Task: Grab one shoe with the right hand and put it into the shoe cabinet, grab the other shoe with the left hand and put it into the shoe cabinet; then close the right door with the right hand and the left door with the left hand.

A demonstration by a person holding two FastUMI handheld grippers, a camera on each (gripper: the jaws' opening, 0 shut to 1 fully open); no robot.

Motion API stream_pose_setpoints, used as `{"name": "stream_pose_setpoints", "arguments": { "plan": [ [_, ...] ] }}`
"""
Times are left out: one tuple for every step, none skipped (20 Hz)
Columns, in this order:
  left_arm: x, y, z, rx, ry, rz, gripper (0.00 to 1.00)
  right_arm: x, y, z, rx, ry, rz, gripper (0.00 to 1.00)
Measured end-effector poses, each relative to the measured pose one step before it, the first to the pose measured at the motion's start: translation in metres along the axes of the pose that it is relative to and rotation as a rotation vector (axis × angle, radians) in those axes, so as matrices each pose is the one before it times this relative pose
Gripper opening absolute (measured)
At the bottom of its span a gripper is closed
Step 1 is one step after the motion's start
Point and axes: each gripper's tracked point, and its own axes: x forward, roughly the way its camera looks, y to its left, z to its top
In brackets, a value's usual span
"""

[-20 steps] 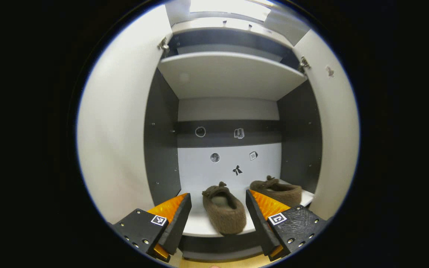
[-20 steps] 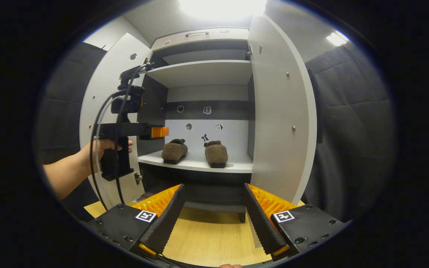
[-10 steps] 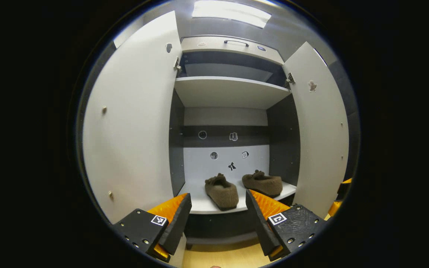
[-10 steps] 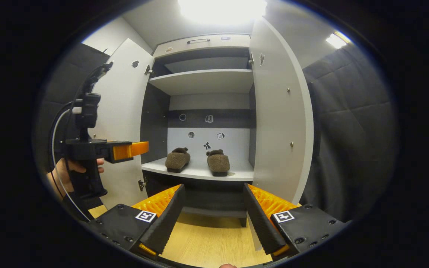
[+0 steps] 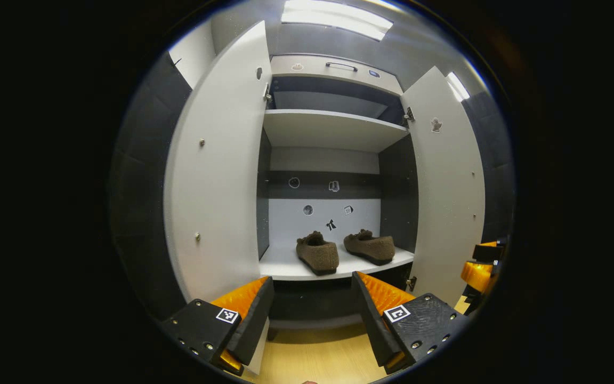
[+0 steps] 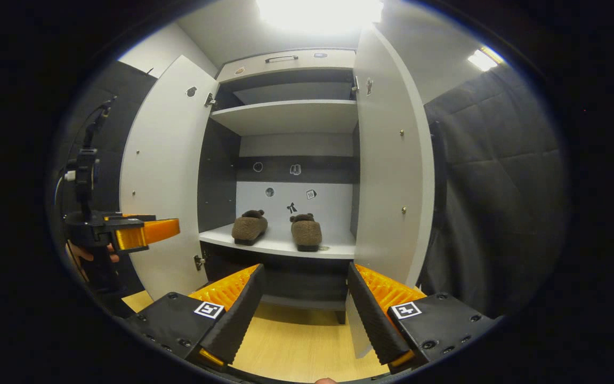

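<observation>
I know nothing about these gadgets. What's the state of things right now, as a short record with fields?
Shoes: left shoe and right shoe, both brown, side by side on the cabinet's lower shelf
Left door: open
Right door: open
Left gripper: open, empty
Right gripper: open, empty
Done: both shoes stored
Left to do: close both doors

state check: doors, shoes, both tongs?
left door: open
right door: open
left shoe: on the cabinet shelf, upright
right shoe: on the same shelf, upright, apart from the other
left tongs: open, empty
right tongs: open, empty
</observation>
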Motion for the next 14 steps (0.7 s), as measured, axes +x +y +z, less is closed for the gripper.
{"name": "stream_pose_setpoints", "arguments": {
  "plan": [
    [-0.00477,0.00229,-0.00233,0.00879,0.0034,0.0027,0.8,-0.00097,-0.00609,0.00116,0.00076,0.00298,-0.01172,0.98],
    [-0.00414,0.00146,-0.00168,0.00851,0.00413,0.00105,0.8,-0.00231,-0.00732,0.00028,0.0045,0.00323,-0.01284,0.98],
    [-0.00444,0.00169,-0.00243,0.00284,0.00497,0.00227,0.8,-0.00166,-0.00874,0.00123,0.00367,0.00457,-0.01647,0.98],
    [-0.0029,0.00107,-0.00124,-0.00255,0.00532,-0.00088,0.8,-0.00104,-0.00941,0.00133,0.00189,0.00149,-0.01905,0.99],
    [-0.00287,0.00043,-0.00213,-0.00384,0.00392,-0.00028,0.8,-0.00142,-0.01005,0.00234,-0.00098,0.00138,-0.02087,0.98],
    [-0.00252,0.00074,-0.00085,-0.0043,0.00103,0.00257,0.8,-0.00202,-0.00991,0.0013,-0.0002,0.00204,-0.01984,0.98],
    [-0.0026,0.00052,-0.00065,-0.00588,0.00163,0.00063,0.8,-0.00073,-0.00856,0.00321,-0.00031,-0.00301,-0.01788,0.98],
    [-0.00034,-0.00057,-0.00145,-0.00562,0.0036,-0.00169,0.8,-0.00212,-0.01056,0.00428,-0.00227,-0.00583,-0.02181,0.98],
    [-0.00152,-0.00079,-0.00041,-0.00355,0.00147,-0.00121,0.8,-0.0012,-0.00993,0.00433,-0.00392,-0.00688,-0.02125,0.98],
    [-0.00183,-0.00172,-0.00017,-0.00041,0.00105,-0.00364,0.8,-0.00102,-0.01019,0.00409,-0.00488,-0.00682,-0.02207,0.98],
    [-0.00101,-0.0006,-0.00096,0.0018,-0.00112,0.00039,0.8,-0.00063,-0.01105,0.00442,-0.00508,-0.00707,-0.02433,0.98],
    [-0.0022,-0.00073,0.00018,0.00026,-0.00358,-0.00168,0.8,0.00029,-0.01239,0.00377,-0.00406,-0.00643,-0.02866,0.98],
    [-0.00185,-0.00184,0.00101,-0.00154,-0.00462,-0.00409,0.8,0.00026,-0.01331,0.00364,-0.00292,-0.00432,-0.0316,0.98],
    [-0.00104,-0.0013,0.00103,-0.00255,-0.00314,-0.00378,0.8,0.00164,-0.01238,0.00376,-0.00307,-0.00208,-0.03473,0.98]
  ]
}}
